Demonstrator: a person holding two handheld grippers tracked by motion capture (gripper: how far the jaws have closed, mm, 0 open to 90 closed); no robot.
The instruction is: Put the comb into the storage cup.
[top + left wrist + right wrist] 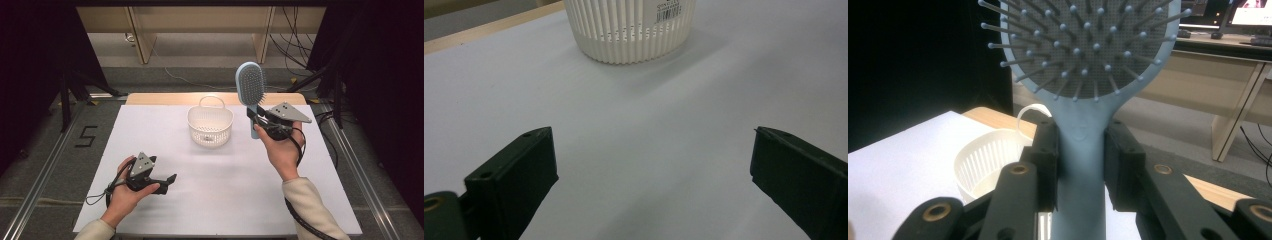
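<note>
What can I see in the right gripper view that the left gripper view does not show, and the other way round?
Right gripper view: a blue hairbrush held upright, its handle clamped in the right tool, bristles facing the camera, and a wooden desk behind. Left gripper view: the left tool with jaws wide apart over bare white table, and a barcode label on the basket wall. Both: the white slatted basket.

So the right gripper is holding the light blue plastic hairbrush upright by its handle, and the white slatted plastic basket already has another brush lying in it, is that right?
Not quite. The right gripper does hold the light blue plastic hairbrush upright by its handle, but the white slatted plastic basket has no brush in it; the high view shows its inside holding none.
</note>
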